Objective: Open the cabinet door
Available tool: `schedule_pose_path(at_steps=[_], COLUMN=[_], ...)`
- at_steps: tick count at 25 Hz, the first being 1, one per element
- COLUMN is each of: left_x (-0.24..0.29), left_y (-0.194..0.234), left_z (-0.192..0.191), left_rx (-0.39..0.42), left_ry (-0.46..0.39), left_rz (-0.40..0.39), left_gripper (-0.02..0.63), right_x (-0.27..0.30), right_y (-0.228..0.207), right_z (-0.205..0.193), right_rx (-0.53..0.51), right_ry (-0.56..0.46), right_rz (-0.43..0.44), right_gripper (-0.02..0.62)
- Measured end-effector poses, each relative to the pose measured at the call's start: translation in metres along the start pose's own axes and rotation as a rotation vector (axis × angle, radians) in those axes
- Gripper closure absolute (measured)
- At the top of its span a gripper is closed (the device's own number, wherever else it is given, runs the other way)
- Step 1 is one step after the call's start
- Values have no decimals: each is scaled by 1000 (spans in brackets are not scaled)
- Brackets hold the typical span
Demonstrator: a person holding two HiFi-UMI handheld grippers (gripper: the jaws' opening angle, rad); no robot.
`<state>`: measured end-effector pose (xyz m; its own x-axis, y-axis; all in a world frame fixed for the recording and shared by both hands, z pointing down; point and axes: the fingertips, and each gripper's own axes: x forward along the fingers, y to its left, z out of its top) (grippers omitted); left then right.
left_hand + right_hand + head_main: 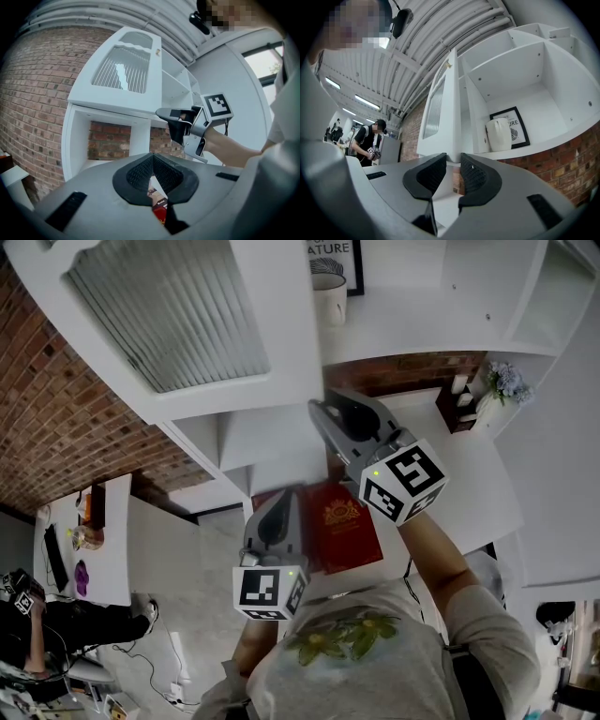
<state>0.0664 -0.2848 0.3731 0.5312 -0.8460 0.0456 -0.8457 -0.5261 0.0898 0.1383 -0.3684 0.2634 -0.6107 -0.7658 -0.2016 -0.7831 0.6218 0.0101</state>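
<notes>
The white cabinet door (178, 315) with a ribbed glass panel stands swung out from the cabinet. It also appears in the left gripper view as the door (124, 70) and edge-on in the right gripper view as the door (438, 108). My right gripper (321, 413) is raised to the door's lower corner. In its own view the right gripper (453, 164) has its jaws parted, with that corner just at the fingertips. My left gripper (286, 495) hangs lower, over a red book (342, 526). The left gripper (151, 157) has its tips together and holds nothing.
Inside the open compartment stand a white mug (499, 133) and a framed picture (515, 124). Brick wall shows behind the lower open shelves. A vase of flowers (506, 381) sits on the white counter at right. A person (368, 140) stands far off at the left.
</notes>
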Motion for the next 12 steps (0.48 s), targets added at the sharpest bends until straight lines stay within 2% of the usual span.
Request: schedule_pose_path(at_steps=[12], left_x=[-5], left_y=[-2], left_z=[0], left_rx=[-6], left_ry=[-3], left_rz=[3], left_gripper=[597], right_x=[-5], right_y=[6], right_z=[1], right_rx=[-5], right_ry=[5], right_rz=[-13], right_gripper=[494])
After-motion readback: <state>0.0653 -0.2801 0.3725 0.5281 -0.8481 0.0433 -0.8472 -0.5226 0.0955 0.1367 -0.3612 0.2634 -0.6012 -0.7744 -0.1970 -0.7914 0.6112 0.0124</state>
